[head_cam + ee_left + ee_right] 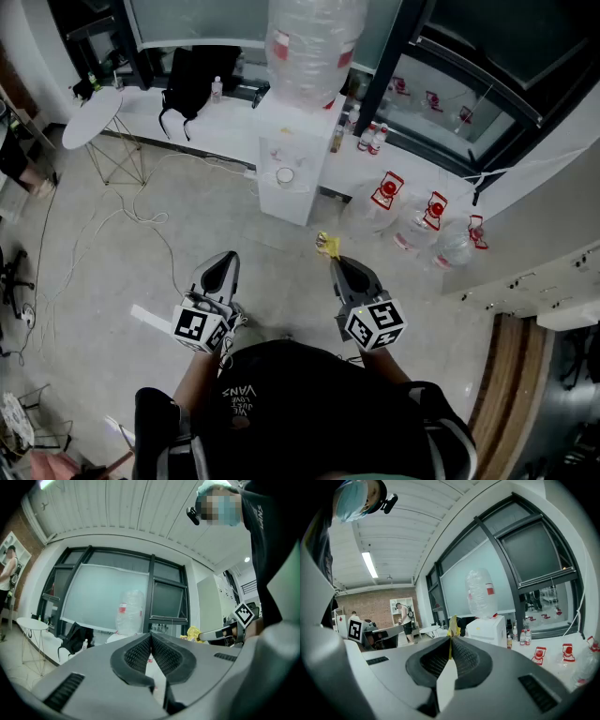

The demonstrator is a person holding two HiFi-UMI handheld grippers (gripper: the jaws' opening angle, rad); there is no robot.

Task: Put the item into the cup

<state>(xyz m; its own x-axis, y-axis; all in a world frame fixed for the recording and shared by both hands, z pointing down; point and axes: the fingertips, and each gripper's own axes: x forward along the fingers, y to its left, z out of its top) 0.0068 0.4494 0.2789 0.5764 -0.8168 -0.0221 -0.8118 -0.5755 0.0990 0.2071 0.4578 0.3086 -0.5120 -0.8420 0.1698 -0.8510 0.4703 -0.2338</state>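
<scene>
A small crumpled yellow item (326, 245) sticks out from the tip of my right gripper (334, 260), which is shut on it. In the right gripper view the yellow item (452, 625) pokes up between the closed jaws of that gripper (450, 638). A small white cup (284, 175) stands on the front ledge of the white water dispenser (298, 141), ahead of both grippers. My left gripper (228, 258) is held level beside the right one, shut with nothing in it (151, 635). Its camera also catches the yellow item (193, 633) to the right.
A big clear water bottle (312, 42) tops the dispenser. Several water jugs with red labels (433, 214) stand on the floor to the right. A white round table (92, 119) and a black backpack (195, 80) are at the far left; cables (141, 217) trail over the floor.
</scene>
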